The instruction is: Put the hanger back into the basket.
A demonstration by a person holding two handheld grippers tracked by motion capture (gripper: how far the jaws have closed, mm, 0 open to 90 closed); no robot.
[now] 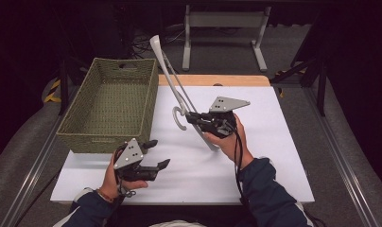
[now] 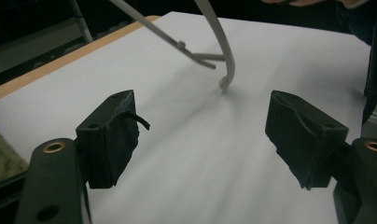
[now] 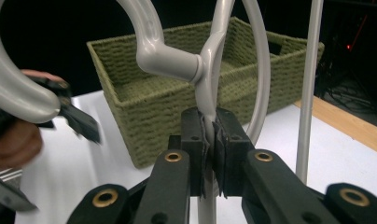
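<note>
A white tabletop (image 1: 274,142) stood in a dark room; right tongs (image 1: 195,117) clamped a grey hanger (image 1: 168,71), its top cut off in the right gripper view; left tongs (image 1: 158,153) gaped empty

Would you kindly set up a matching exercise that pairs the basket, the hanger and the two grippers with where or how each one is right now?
Things:
1. woven green basket
2. grey hanger
3. left gripper
4. right gripper

States:
A. jaws apart, nothing between them, above the white table top
B. clamped between two black pads, tilted, one end up over the basket's corner
C. stands at the table's far left, nothing inside
D. jaws shut on a grey bar

Pairs: 1-C, 2-B, 3-A, 4-D
</note>
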